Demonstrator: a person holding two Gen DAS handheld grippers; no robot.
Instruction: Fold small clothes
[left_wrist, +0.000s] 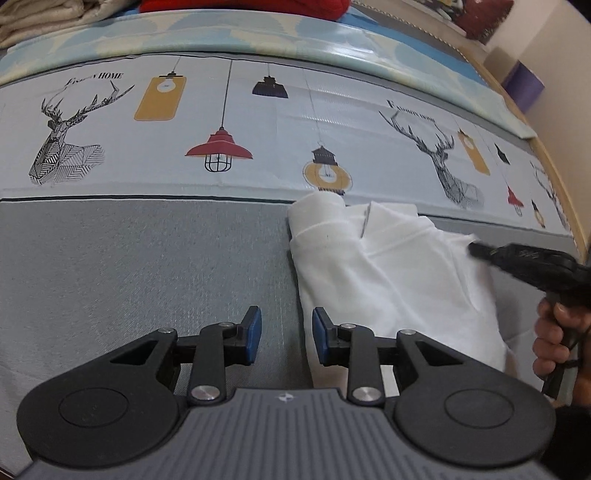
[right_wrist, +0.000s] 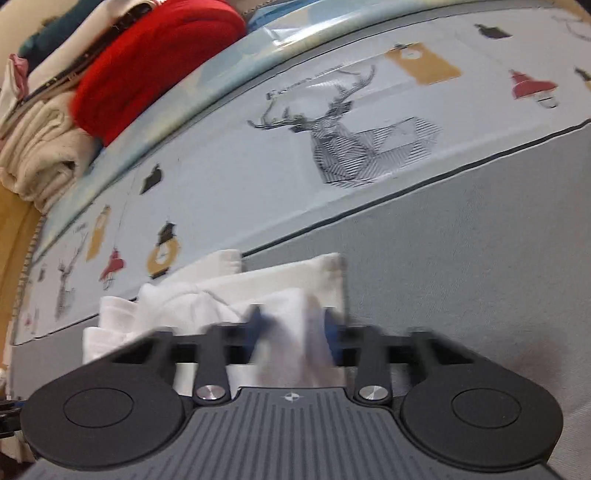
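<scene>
A small white garment (left_wrist: 388, 273), partly folded, lies on the grey bed cover (left_wrist: 147, 266). My left gripper (left_wrist: 287, 334) hovers just off the garment's left edge, open, with only grey cover showing between its blue pads (left_wrist: 255, 332). In the same view my right gripper (left_wrist: 476, 251) comes in from the right in a person's hand (left_wrist: 550, 332), its narrow tip at the garment's right side. The right wrist view is blurred. There, a fold of the white garment (right_wrist: 258, 288) rises between the fingers of my right gripper (right_wrist: 295, 326), which grips the cloth.
A band printed with deer and lamps (left_wrist: 221, 122) crosses the cover beyond the garment. Folded clothes are stacked at the far edge: a red piece (right_wrist: 147, 70) and cream pieces (right_wrist: 40, 155). A wooden bed rim (left_wrist: 561, 184) and a purple object (left_wrist: 524, 85) are at the right.
</scene>
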